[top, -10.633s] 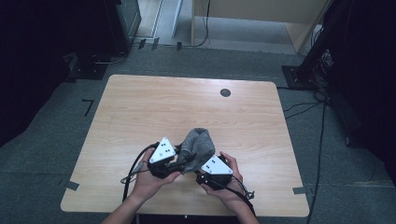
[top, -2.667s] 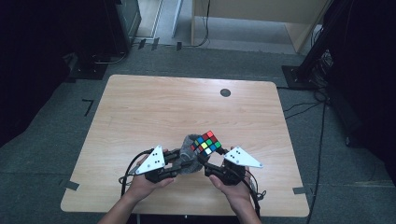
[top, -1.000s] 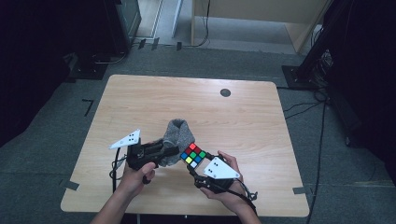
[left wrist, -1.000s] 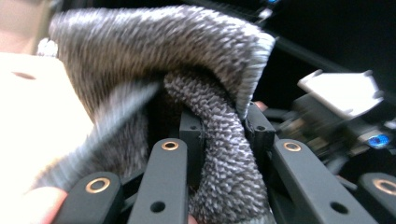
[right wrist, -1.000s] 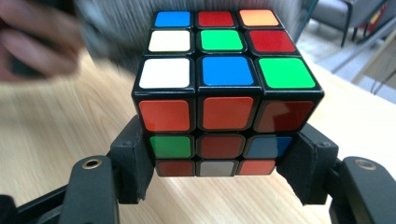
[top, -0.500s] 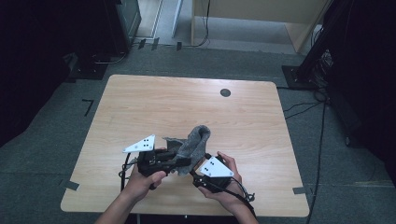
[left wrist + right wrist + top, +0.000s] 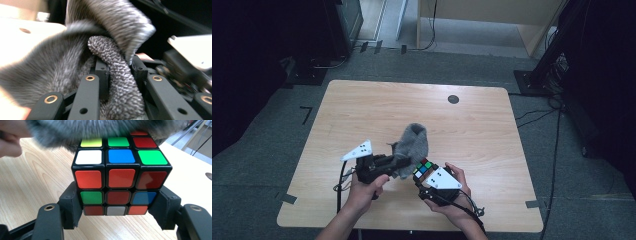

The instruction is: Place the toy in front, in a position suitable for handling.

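A: Where's the puzzle cube (image 7: 117,176)?
B: Low centre of the high view, clamped at its lower sides by the right gripper (image 7: 117,216), just above the wooden table (image 7: 362,107).
A: And the grey cloth (image 7: 412,145)?
B: Draped over the cube's top, bunching up left of it. The left gripper (image 7: 120,75) has its jaws clenched on a fold of that cloth.
A: Anything farther out?
B: A dark round mark (image 7: 453,99) upper right on the table.

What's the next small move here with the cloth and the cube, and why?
Probably draw the cloth across the cube's top. The left gripper is shut on a fold of cloth, the right gripper clamps the cube by its sides just above the table, and the cloth already drapes over the cube's far top edge.
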`<state>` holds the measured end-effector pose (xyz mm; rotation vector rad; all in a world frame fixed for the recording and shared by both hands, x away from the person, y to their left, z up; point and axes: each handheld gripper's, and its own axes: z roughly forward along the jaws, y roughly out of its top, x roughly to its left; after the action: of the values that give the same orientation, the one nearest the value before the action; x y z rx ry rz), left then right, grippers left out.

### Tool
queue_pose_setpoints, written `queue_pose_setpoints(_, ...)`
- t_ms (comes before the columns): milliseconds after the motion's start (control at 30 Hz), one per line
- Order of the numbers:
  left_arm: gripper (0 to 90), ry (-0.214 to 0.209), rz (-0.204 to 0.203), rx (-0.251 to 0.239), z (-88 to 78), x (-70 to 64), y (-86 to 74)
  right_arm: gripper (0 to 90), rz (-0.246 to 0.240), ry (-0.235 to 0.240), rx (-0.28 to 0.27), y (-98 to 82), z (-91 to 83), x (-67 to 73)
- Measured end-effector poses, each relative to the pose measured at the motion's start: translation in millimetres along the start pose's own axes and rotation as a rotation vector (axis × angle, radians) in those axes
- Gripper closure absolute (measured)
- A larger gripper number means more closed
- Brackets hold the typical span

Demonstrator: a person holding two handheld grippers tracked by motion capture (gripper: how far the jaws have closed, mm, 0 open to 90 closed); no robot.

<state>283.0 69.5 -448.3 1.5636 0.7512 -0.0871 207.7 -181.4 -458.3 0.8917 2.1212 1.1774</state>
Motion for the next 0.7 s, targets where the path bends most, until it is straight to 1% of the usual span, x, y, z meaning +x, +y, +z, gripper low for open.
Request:
queue_pose_setpoints(33,74.6,0.044,-0.017,0.005,-2.0,6.1,-0.9,34.7,0.003,-0.001,-0.005,-0.2,-0.2,-0.7)
queue_pose_setpoints(67,74.5,0.071,-0.036,0.011,-2.5,11.3,-2.5,34.7,0.002,-0.004,-0.011,-0.2,-0.6,-1.6)
queue_pose_setpoints(100,74.2,0.092,-0.043,0.024,-1.9,15.3,-4.7,34.7,0.007,-0.006,-0.016,0.2,-1.3,-2.2)
queue_pose_setpoints(133,73.7,0.104,-0.049,0.041,0.3,18.0,-7.0,34.7,0.01,-0.01,-0.022,0.6,-1.9,-3.0)
queue_pose_setpoints(167,72.4,0.106,-0.056,0.062,4.1,19.0,-9.1,34.7,0.013,-0.015,-0.026,0.9,-2.7,-3.9)
queue_pose_setpoints(200,70.1,0.108,-0.052,0.079,8.6,19.0,-11.0,34.7,0.016,-0.02,-0.027,1.0,-3.6,-4.9)
queue_pose_setpoints(267,60.4,0.127,-0.033,0.112,18.5,16.0,-13.2,34.7,0.02,-0.032,-0.029,0.8,-4.4,-6.9)
queue_pose_setpoints(300,52.6,0.139,-0.026,0.122,21.1,14.7,-13.1,34.6,0.028,-0.043,-0.028,0.7,-4.7,-8.2)
queue_pose_setpoints(333,44.7,0.161,-0.018,0.133,22.8,13.3,-12.2,34.7,0.034,-0.048,-0.029,0.5,-5.0,-9.0)
queue_pose_setpoints(367,38.6,0.179,-0.023,0.14,22.1,13.0,-10.2,34.7,0.034,-0.05,-0.032,0.4,-5.3,-10.5)
queue_pose_setpoints(400,33.4,0.191,-0.039,0.134,20.2,13.3,-8.6,34.7,0.042,-0.059,-0.029,0.1,-6.2,-11.2)
queue_pose_setpoints(433,29.9,0.198,-0.06,0.12,16.2,14.3,-6.2,34.7,0.04,-0.061,-0.034,0.0,-6.2,-12.4)
queue_pose_setpoints(467,26.3,0.214,-0.077,0.098,11.2,15.4,-3.1,34.7,0.047,-0.063,-0.035,0.0,-6.6,-13.2)
queue_pose_setpoints(500,20.4,0.226,-0.084,0.083,8.3,15.6,-1.2,34.6,0.054,-0.065,-0.035,-0.2,-7.3,-13.9)
queue_pose_setpoints(533,17.1,0.234,-0.089,0.064,4.6,15.1,1.1,34.7,0.056,-0.067,-0.035,-0.2,-7.5,-14.1)
queue_pose_setpoints(567,15.3,0.223,-0.085,0.044,1.4,13.4,3.6,34.7,0.058,-0.069,-0.036,-0.2,-7.7,-14.4)
queue_pose_setpoints(600,14.0,0.214,-0.077,0.038,0.3,11.4,5.0,34.6,0.062,-0.071,-0.037,-0.1,-7.7,-14.5)
queue_pose_setpoints(633,13.4,0.199,-0.059,0.032,-0.1,7.9,6.6,34.6,0.062,-0.072,-0.038,-0.1,-7.6,-14.3)
queue_pose_setpoints(667,13.3,0.18,-0.039,0.032,0.7,4.0,7.8,34.6,0.06,-0.073,-0.037,0.1,-7.3,-13.7)
queue_pose_setpoints(700,13.3,0.167,-0.019,0.046,2.9,0.4,8.5,34.6,0.056,-0.073,-0.038,0.3,-6.9,-13.1)
